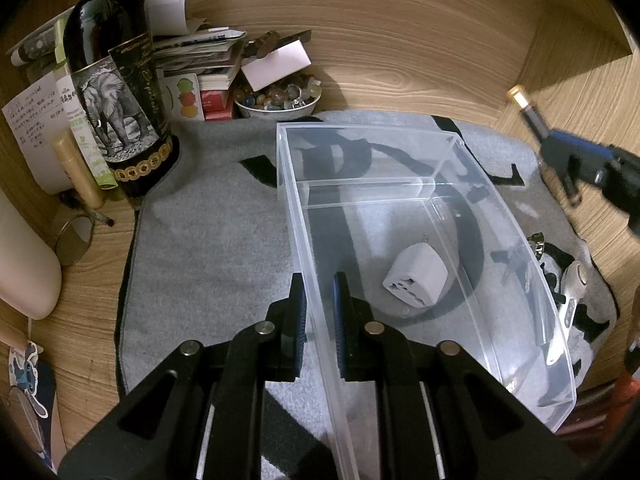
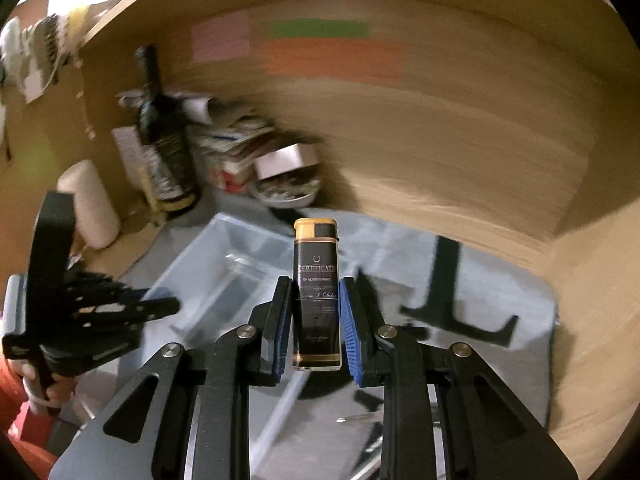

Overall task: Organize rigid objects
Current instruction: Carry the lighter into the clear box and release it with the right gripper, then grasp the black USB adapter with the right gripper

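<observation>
A clear plastic box point(image 1: 400, 160) with a divider sits on a grey mat point(image 1: 208, 240). A white plug adapter point(image 1: 416, 280) lies inside it. My left gripper point(image 1: 320, 304) is shut on the box's left wall, one finger inside and one outside. My right gripper point(image 2: 316, 312) is shut on a black and gold lighter point(image 2: 316, 280), held upright above the mat and box point(image 2: 224, 264). The lighter tip point(image 1: 518, 96) and right gripper point(image 1: 580, 168) show at the right of the left wrist view. The left gripper point(image 2: 120, 308) appears blurred in the right wrist view.
A dark wine bottle point(image 1: 116, 92) stands at the back left beside stacked papers point(image 1: 200, 52) and a bowl of beads point(image 1: 280, 96). A white remote-like device point(image 1: 570, 300) and small items lie on the mat right of the box. Wooden walls point(image 1: 400, 40) enclose the desk.
</observation>
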A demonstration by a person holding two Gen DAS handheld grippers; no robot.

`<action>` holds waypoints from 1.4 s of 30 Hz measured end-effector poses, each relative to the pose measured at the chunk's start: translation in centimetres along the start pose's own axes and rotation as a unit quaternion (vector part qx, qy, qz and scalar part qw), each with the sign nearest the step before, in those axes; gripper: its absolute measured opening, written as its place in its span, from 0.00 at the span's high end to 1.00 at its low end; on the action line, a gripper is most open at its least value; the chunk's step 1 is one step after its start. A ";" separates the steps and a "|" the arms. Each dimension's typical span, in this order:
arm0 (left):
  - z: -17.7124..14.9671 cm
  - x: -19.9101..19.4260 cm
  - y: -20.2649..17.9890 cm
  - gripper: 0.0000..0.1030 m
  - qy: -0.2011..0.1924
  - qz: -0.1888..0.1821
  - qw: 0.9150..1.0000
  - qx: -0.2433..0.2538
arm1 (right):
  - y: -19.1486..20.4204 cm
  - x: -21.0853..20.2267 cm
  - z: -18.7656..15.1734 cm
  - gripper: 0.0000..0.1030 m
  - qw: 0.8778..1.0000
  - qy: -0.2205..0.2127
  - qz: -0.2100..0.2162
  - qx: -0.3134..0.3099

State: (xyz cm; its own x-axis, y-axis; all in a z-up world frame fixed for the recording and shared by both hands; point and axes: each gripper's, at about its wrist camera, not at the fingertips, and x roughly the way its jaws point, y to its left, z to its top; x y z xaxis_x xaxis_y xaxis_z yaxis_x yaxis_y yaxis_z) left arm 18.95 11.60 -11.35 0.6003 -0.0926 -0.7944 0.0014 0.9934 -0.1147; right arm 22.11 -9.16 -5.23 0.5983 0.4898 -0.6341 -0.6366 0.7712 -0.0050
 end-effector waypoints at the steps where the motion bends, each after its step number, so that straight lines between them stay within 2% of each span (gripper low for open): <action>1: 0.0 0.0 0.0 0.88 0.000 0.000 1.000 0.000 | 0.7 0.3 -0.1 0.79 1.000 0.004 0.006 -0.005; 14: 0.0 0.0 -0.1 0.88 0.000 0.001 1.000 0.000 | 6.5 4.5 -2.5 0.79 0.992 0.079 0.065 -0.070; 20: 0.0 0.0 -0.1 0.88 -0.001 0.001 1.000 0.000 | 7.8 5.9 -3.5 0.79 0.984 0.123 0.080 -0.097; 24: 0.0 0.0 -0.2 0.88 -0.001 0.001 1.000 0.000 | 8.0 6.2 -3.6 0.79 0.983 0.133 0.080 -0.099; 27: 0.0 0.0 -0.2 0.88 0.000 0.001 1.000 0.000 | 8.0 6.2 -3.6 0.79 0.983 0.132 0.079 -0.098; 30: 0.0 0.0 -0.2 0.88 -0.001 0.001 1.000 0.001 | 7.8 5.8 -3.4 0.75 0.985 0.122 0.071 -0.095; 33: 0.0 0.0 -0.2 0.88 -0.001 0.002 1.000 0.001 | 7.2 4.9 -2.9 0.69 0.989 0.104 0.068 -0.084; 42: 0.0 0.0 -0.2 0.88 0.000 0.001 1.000 0.001 | 3.8 1.7 -0.7 0.66 0.998 0.039 0.022 -0.041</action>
State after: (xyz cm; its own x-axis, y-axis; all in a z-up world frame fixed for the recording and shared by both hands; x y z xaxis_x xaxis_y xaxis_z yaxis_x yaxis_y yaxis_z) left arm 18.91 11.43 -11.33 0.6008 -0.0904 -0.7943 0.0021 0.9938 -0.1115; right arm 20.34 -5.70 -6.86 0.5306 0.4868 -0.6939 -0.7017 0.7115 -0.0375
